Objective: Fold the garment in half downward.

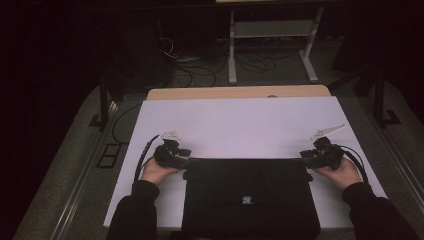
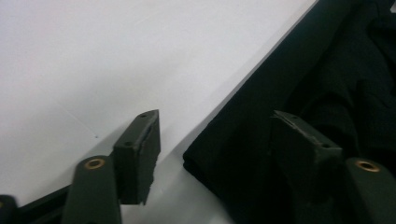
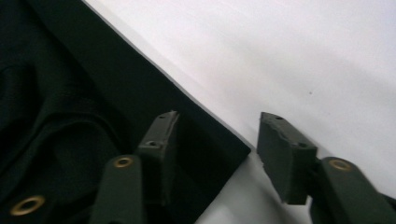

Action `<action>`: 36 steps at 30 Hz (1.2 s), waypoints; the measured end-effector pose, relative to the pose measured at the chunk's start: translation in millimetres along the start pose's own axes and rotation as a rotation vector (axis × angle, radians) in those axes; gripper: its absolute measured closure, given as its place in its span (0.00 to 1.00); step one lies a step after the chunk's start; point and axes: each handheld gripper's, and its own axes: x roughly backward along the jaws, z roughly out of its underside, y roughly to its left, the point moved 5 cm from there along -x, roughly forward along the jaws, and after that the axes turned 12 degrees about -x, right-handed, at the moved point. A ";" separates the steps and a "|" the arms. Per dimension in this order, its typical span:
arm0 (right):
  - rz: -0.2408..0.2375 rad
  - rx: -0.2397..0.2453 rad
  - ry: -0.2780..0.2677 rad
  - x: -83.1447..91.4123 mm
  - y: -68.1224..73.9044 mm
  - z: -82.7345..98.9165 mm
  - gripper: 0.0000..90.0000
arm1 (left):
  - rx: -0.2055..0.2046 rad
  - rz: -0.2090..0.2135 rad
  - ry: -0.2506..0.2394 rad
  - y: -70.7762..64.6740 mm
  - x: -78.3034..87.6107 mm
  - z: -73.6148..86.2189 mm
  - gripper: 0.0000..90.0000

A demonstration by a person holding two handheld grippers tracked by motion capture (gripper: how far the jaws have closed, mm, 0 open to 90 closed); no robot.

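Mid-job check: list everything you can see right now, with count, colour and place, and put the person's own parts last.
Black garment: one, folded flat, near edge of the sheet, small pale label at its middle.
White sheet: one, covering the table.
Wooden tabletop: one, tan strip at the far edge.
White frame: one, on the floor beyond the table.
Floor cables: several, dark, beyond the table.
Left gripper: one, black, at the garment's far left corner, corner between its jaws.
Right gripper: one, black, at the far right corner, likewise.
Sleeves: two, dark.
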 end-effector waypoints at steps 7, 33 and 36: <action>0.000 -0.006 0.001 -1.6 -1.9 0.1 0.65 | 0.011 0.019 -0.006 1.2 -0.2 1.1 0.56; 0.029 -0.012 -0.009 6.0 3.7 0.0 0.95 | -0.075 -0.117 0.072 -7.7 7.1 -8.2 0.97; 0.045 -0.010 -0.023 8.0 4.8 -2.3 0.95 | -0.092 -0.153 0.083 -6.1 10.0 -9.6 0.97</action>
